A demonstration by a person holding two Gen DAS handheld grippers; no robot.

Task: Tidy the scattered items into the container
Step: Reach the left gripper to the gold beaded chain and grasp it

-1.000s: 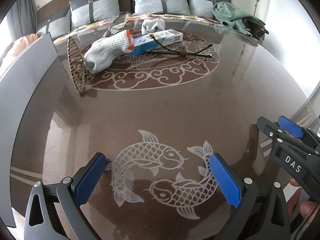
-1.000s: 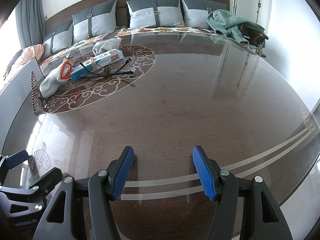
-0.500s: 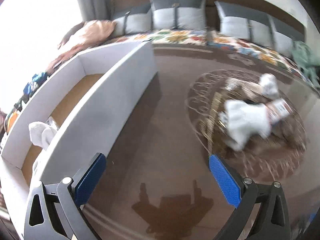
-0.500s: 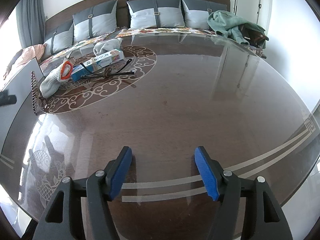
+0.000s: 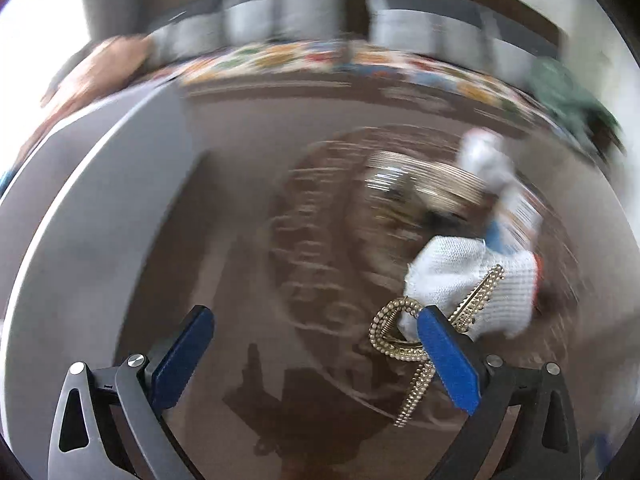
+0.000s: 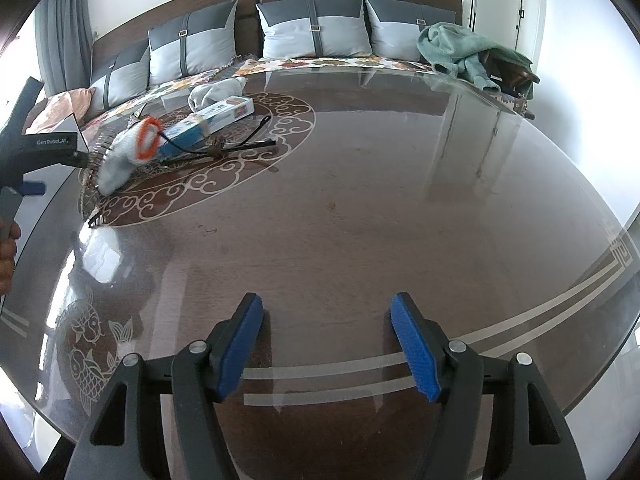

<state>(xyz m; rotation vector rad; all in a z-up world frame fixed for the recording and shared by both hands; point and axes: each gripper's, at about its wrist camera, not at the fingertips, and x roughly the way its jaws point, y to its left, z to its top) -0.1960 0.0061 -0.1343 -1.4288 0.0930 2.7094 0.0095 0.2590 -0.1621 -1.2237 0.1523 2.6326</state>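
Observation:
In the blurred left wrist view my left gripper (image 5: 316, 334) is open above the table, its right finger just over a gold beaded hair clip (image 5: 404, 344) that lies against a white knitted glove (image 5: 472, 276). The white container's wall (image 5: 92, 208) runs along the left. In the right wrist view my right gripper (image 6: 326, 338) is open and empty over bare table. Far left lie the glove with an orange cuff (image 6: 128, 152), a blue and white box (image 6: 212, 118), black-framed glasses (image 6: 232, 146) and a second white sock (image 6: 216, 90). The left gripper's body (image 6: 28, 152) shows at the left edge.
The round glass-topped table (image 6: 360, 220) has fish and scroll patterns. A bench with grey cushions (image 6: 312, 28) and a green towel (image 6: 468, 52) lines its far side.
My left gripper swung from the near table past the white container and now hovers over the hair clip and glove. The right gripper has barely moved.

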